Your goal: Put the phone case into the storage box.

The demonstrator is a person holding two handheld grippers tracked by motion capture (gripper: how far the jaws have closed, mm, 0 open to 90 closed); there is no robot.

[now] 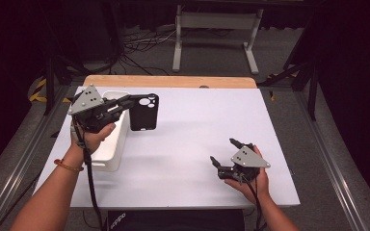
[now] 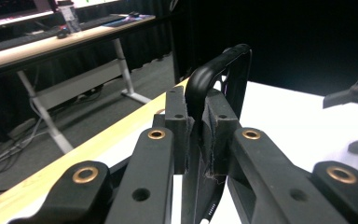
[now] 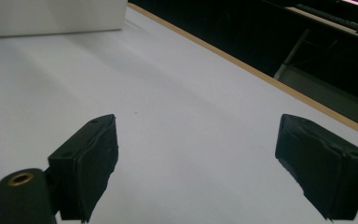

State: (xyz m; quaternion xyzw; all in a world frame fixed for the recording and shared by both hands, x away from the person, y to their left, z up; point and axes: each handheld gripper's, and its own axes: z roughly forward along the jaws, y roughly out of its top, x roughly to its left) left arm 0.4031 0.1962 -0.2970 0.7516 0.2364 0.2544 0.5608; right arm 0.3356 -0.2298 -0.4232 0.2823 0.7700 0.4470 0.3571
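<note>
The black rubbery phone case with round camera cut-outs (image 1: 144,112) hangs in the air above the white table (image 1: 192,139), just right of the white rectangular plastic bin (image 1: 110,144). Your left gripper (image 1: 131,100) is clenched on the case's edge, both pads (image 2: 177,122) pressing it. Your right gripper (image 1: 225,154) sits low near the table's front right, jaws spread wide with nothing between them.
</note>
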